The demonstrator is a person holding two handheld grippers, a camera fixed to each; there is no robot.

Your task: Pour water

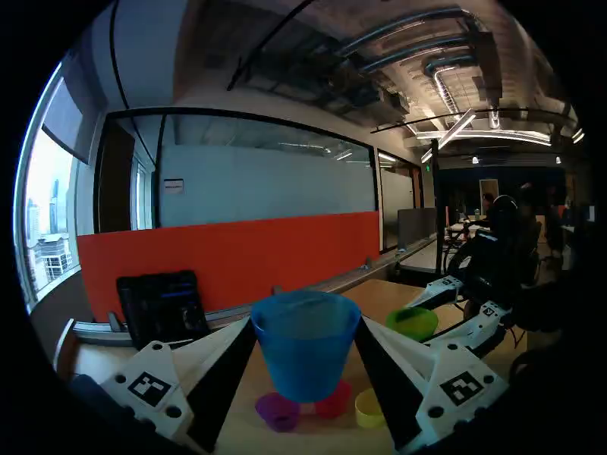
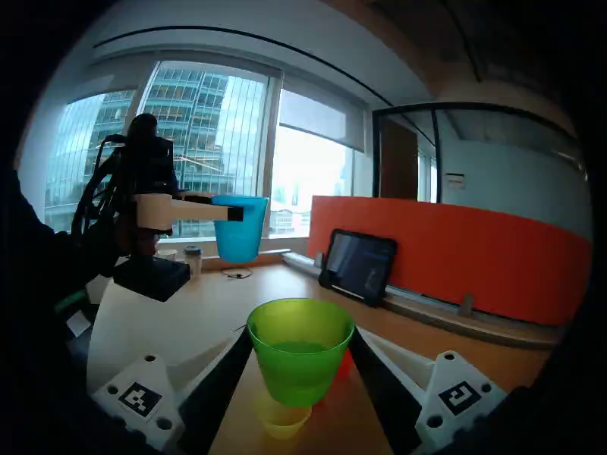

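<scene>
Left gripper (image 1: pixel 306 334) clamped on blue cup (image 1: pixel 305 364), right gripper (image 2: pixel 301 343) clamped on green cup (image 2: pixel 300 371), both aloft over desk (image 2: pixel 190 311). Thin plastic, light, probably slick and squashy: hold mid-wall, squeeze gently, tilt slow.

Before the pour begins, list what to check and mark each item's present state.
1. Grip of left hand-held gripper on blue cup: ok, both fingers press its sides.
2. Grip of right hand-held gripper on green cup: ok, fingers on both sides.
3. Both cups upright: ok.
4. One cup's rim over the other's mouth: not ok, the cups are held apart.
5. Water in either cup: cannot tell.
</scene>
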